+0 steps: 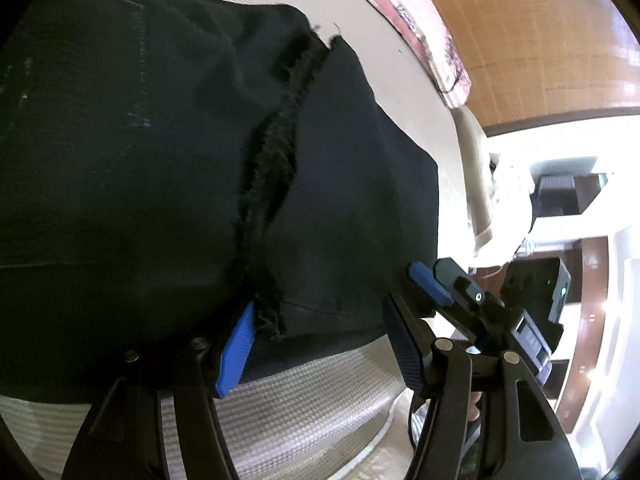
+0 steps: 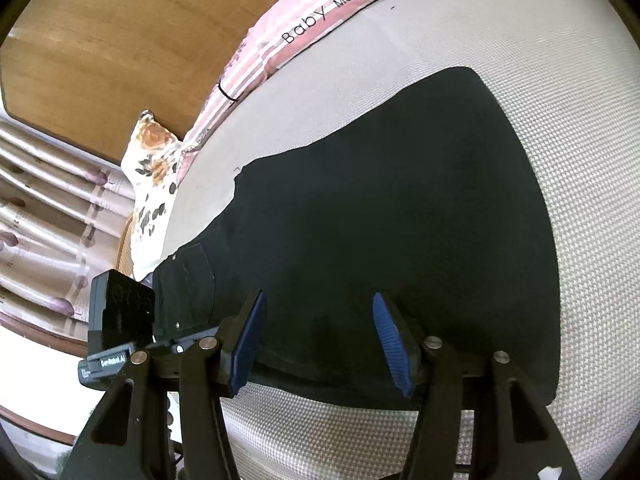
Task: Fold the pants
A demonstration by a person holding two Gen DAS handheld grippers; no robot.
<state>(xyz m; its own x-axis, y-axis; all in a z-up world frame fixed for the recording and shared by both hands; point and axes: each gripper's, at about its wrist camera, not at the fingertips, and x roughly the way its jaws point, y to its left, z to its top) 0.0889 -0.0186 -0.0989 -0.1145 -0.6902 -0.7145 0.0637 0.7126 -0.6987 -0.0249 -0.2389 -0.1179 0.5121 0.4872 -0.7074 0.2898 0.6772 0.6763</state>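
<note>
White woven bed cover (image 2: 520,120) holds flat black cloth pants (image 2: 380,220). Left view alone shows their frayed seam (image 1: 268,184). Left gripper (image 1: 320,344) and right gripper (image 2: 320,344) both gape, holding nothing.

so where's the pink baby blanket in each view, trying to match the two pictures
Left wrist view: pink blanket runs along the top, right of centre, beyond the black pants.
Right wrist view: pink blanket sits upper middle, its lettering readable, beyond the pants.
Shared landmark: the wooden headboard behind the blanket.
</note>
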